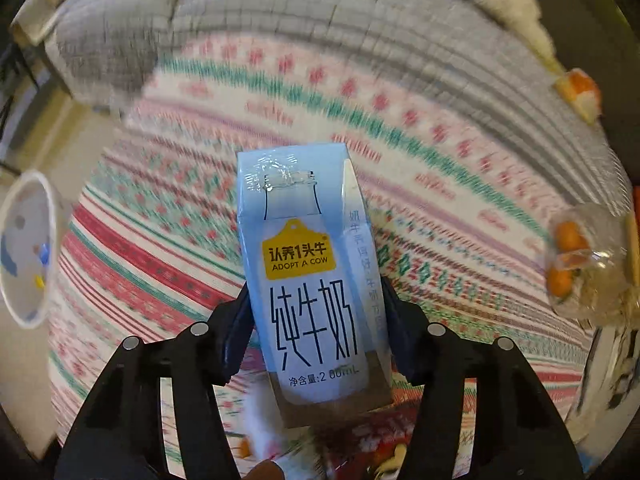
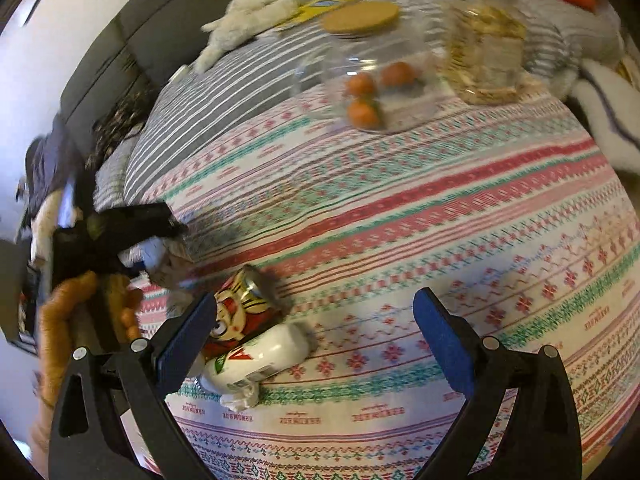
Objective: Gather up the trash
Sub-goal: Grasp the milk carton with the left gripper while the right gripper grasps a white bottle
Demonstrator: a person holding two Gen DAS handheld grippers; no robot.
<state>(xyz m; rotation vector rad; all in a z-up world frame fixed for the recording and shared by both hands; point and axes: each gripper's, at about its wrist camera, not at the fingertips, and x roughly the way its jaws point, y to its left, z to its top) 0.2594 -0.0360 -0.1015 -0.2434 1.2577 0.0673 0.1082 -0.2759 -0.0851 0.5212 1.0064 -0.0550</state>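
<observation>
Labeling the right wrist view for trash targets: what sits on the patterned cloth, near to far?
Crushed white bottle → crumpled red cartoon-print can → clear lidded container of oranges → cork lid on its top → white plush toy at the far edge.

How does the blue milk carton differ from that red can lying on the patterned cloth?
The milk carton is a box with flat sides, pale blue with a yellow label; the can is round, red and cream, with a cartoon face.
The carton is clamped between the left gripper's pads; the can lies on its side on the cloth, untouched, beside the open right gripper's left finger.
Both look like drink containers.
</observation>
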